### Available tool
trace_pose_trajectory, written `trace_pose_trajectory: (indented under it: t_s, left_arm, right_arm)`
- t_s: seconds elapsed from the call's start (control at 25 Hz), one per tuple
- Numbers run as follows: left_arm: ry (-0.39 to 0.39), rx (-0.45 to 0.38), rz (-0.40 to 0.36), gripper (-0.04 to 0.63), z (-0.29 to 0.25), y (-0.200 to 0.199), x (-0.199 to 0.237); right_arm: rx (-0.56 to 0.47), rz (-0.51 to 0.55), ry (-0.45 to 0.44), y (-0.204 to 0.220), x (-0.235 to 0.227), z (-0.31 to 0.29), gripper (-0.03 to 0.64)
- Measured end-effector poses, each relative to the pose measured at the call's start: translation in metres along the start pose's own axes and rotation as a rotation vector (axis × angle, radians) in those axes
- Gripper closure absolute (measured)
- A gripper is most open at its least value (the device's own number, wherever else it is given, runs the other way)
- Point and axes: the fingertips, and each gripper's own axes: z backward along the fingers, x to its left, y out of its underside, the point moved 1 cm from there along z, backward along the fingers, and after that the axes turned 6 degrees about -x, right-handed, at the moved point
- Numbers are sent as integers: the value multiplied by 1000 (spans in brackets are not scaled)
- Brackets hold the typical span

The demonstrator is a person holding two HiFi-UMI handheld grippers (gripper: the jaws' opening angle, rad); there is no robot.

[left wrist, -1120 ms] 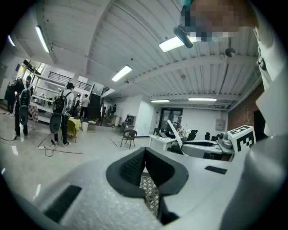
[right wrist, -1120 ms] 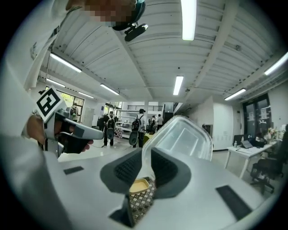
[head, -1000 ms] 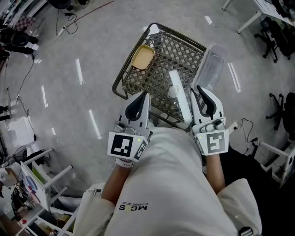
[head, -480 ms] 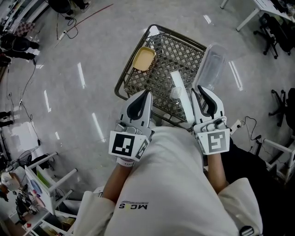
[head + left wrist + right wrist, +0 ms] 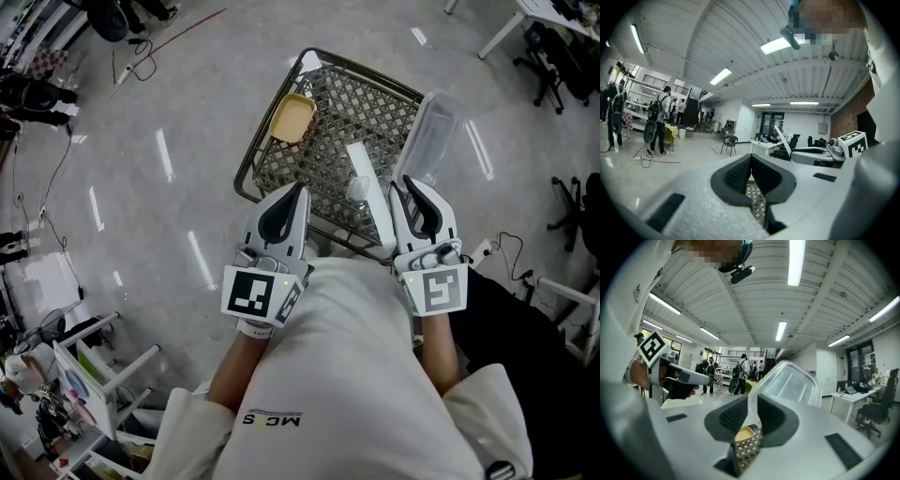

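- Grippers, both held low in front of the white shirt (image 5: 347, 375) and pointing to 12 o'clock: the right gripper (image 5: 753, 399) pinches the rim of the tub (image 5: 792, 383) between its dark pads.
- The left gripper (image 5: 750, 158) has its pads pressed together at the tips with nothing showing between them. Only basket mesh is seen below the pads.
- Grey floor (image 5: 141, 187) fills the head view, with streaks of light on it. Desk chairs (image 5: 553, 47) stand at 2 o'clock, well apart from the grippers.
- The basket (image 5: 328, 112) is dark wire with a diamond mesh and sits at 12 o'clock from both grippers. Its near rim is just beside the tips of the left gripper. Whether they touch cannot be told.
- The tub is clear plastic, oblong with rounded corners. It stands up from the right gripper toward 1 o'clock, over the basket's 3 o'clock edge.
- A white strip (image 5: 367, 192) lies along the basket's 3 o'clock side, between the two grippers' tips. What it is cannot be told.
- A yellow dish (image 5: 292, 116) lies in the basket's 11 o'clock corner, well apart from the tub.
- People with backpacks (image 5: 658, 117) stand far off at 9 o'clock in the left gripper view.
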Motion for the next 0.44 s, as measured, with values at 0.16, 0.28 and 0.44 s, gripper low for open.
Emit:
trace_pose_trajectory:
  t_s: [0.16,0.28,0.44]
  left_arm:
    - [-6,-2,8,571,1,0,1]
    - [-10,-3,14,571,3,0,1]
    - [-12,-8,16,571,4,0,1]
  right_arm:
    - [39,7,10,8,-1,5,540]
    - [22,2,2,3,2,3,540]
    - [64,10,1,13,2,6,540]
